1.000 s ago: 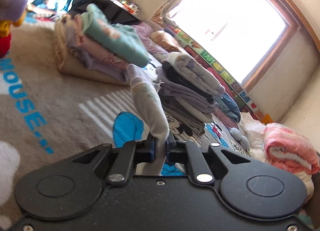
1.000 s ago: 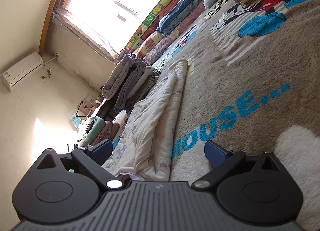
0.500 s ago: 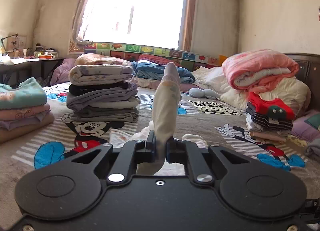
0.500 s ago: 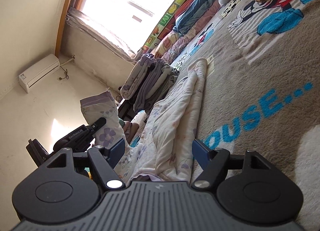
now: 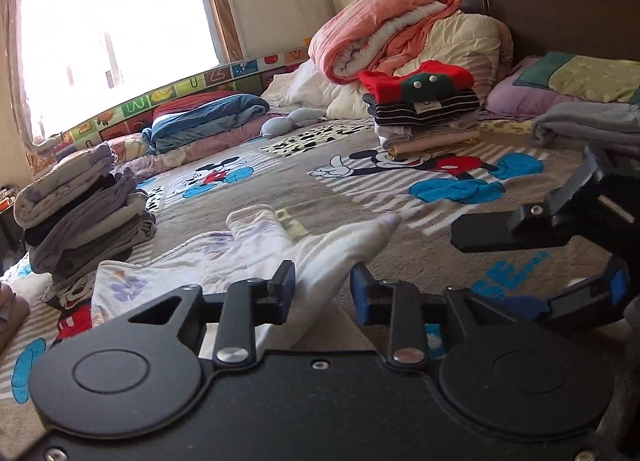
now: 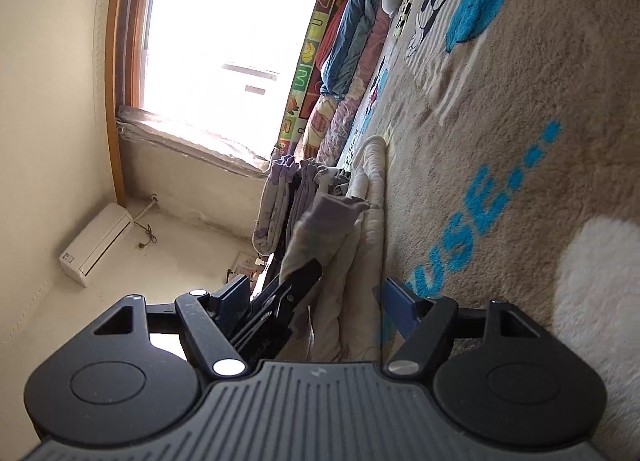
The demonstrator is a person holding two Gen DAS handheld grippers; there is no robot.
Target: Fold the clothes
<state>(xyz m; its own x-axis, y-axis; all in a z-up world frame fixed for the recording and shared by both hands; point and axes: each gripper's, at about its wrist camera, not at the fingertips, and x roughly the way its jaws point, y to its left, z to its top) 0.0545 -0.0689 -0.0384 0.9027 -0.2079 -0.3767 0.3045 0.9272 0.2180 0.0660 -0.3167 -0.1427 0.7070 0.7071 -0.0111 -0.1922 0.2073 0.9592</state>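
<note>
A white garment with pale purple flowers lies folded lengthwise on the Mickey Mouse blanket. One leg of it runs between the fingers of my left gripper, whose jaws stand open and apart from the cloth. My right gripper shows at the right of the left wrist view, open. In the right wrist view my right gripper is open around the garment's near end, with the left gripper's finger and the purple-cuffed leg between its fingers.
A stack of folded grey and purple clothes stands at the left. Another stack topped by a red piece sits by the rolled pink quilt and headboard. A grey garment lies at far right. A window is behind.
My left gripper swung down toward the bed with the garment leg and opened, letting the leg go. My right gripper moved in around the garment's near end.
</note>
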